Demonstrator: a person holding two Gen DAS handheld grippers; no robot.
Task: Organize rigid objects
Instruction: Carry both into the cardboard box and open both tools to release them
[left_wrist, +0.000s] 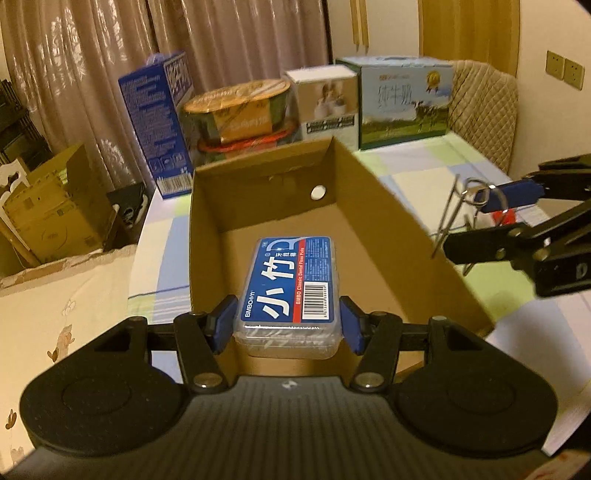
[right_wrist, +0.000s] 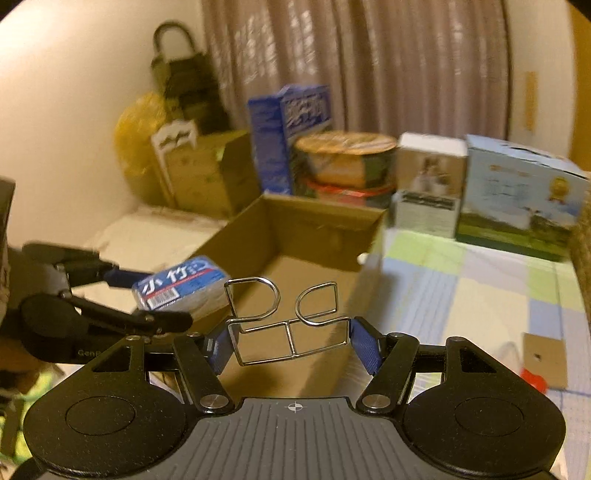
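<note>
Blue-labelled clear floss box (left_wrist: 286, 295) in left tongs (left_wrist: 288, 325) — bent wire frame (right_wrist: 286, 321) in right tongs (right_wrist: 291, 343).

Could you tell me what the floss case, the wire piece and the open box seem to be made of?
Floss case: clear glossy plastic, likely; highlights on its edge, blue printed label.
Wire piece: thin bare metal, apparently; it glints silver and keeps its bends.
Open box: matte brown cardboard, plain unprinted walls.
</note>
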